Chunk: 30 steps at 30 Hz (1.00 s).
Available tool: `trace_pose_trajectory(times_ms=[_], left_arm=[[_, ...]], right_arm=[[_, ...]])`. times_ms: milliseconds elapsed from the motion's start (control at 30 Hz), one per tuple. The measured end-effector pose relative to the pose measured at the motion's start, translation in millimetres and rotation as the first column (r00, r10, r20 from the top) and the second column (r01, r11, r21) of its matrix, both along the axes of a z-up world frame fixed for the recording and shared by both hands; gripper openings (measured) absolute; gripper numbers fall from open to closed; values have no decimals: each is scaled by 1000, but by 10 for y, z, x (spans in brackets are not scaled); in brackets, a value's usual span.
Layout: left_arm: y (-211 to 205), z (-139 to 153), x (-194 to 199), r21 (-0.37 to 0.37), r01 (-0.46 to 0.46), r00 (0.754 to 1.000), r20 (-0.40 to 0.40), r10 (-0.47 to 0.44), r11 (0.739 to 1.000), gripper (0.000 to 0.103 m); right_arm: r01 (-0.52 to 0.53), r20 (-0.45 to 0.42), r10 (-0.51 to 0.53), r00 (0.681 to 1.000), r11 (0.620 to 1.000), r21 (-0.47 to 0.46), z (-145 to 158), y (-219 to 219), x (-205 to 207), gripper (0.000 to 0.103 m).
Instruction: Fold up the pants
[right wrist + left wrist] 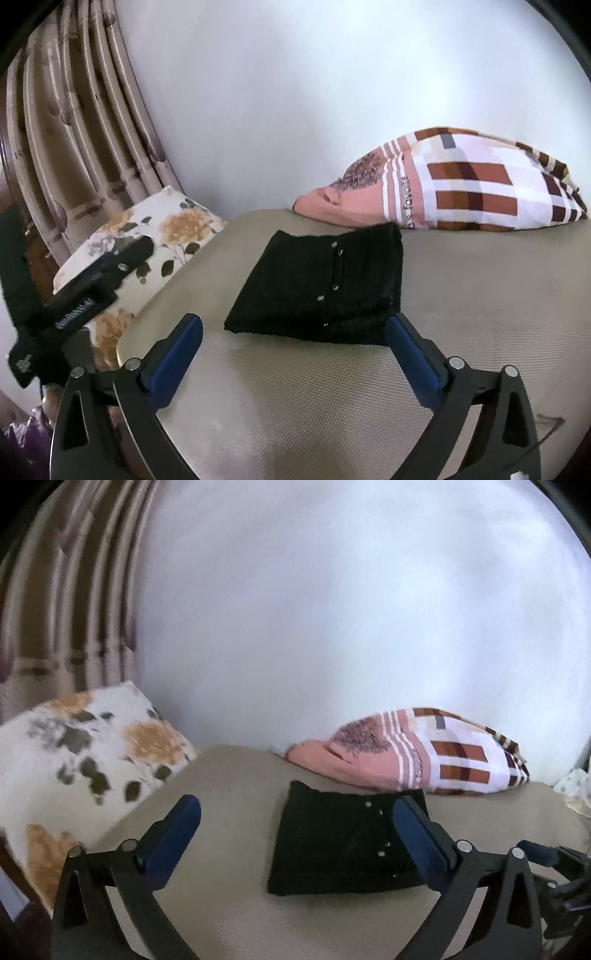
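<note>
The black pants [332,845] lie folded into a compact rectangle with small metal studs on the beige bed surface [221,904]. My left gripper [295,823] is open and empty, just in front of the pants, its right finger over their right edge. In the right wrist view the folded pants [317,284] lie ahead of my right gripper [293,339], which is open and empty just short of their near edge. The left gripper [85,280] shows at the left of that view.
A floral pillow [74,760] lies at the left and a pink and checked pillow [424,757] at the back right, against a white wall. Brown curtains [74,129] hang at the far left. The bed edge [125,347] drops off at the left.
</note>
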<state>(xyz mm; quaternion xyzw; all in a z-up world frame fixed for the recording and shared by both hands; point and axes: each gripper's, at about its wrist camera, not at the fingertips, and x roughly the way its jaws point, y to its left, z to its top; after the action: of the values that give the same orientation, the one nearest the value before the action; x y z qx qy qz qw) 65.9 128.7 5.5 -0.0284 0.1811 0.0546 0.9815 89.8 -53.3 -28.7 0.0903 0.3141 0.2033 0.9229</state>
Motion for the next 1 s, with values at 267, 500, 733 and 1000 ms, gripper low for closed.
trace_pose_trajectory(times_ms=[267, 500, 733, 1000], left_arm=[[-160, 317, -245, 60, 14, 999, 33, -16, 998, 103], [-206, 421, -374, 116, 6, 999, 45, -12, 993, 103], [-191, 497, -409, 49, 82, 996, 16, -83, 995, 103], [-192, 510, -437, 49, 63, 998, 23, -64, 997, 103]], right_arm=[[25, 35, -26, 999, 1000, 11, 166, -61, -199, 101], [52, 55, -53, 997, 999, 9, 248, -87, -317, 101], [49, 58, -50, 997, 999, 10, 283, -81, -353, 102], [46, 55, -46, 997, 999, 0, 302, -63, -381, 102]])
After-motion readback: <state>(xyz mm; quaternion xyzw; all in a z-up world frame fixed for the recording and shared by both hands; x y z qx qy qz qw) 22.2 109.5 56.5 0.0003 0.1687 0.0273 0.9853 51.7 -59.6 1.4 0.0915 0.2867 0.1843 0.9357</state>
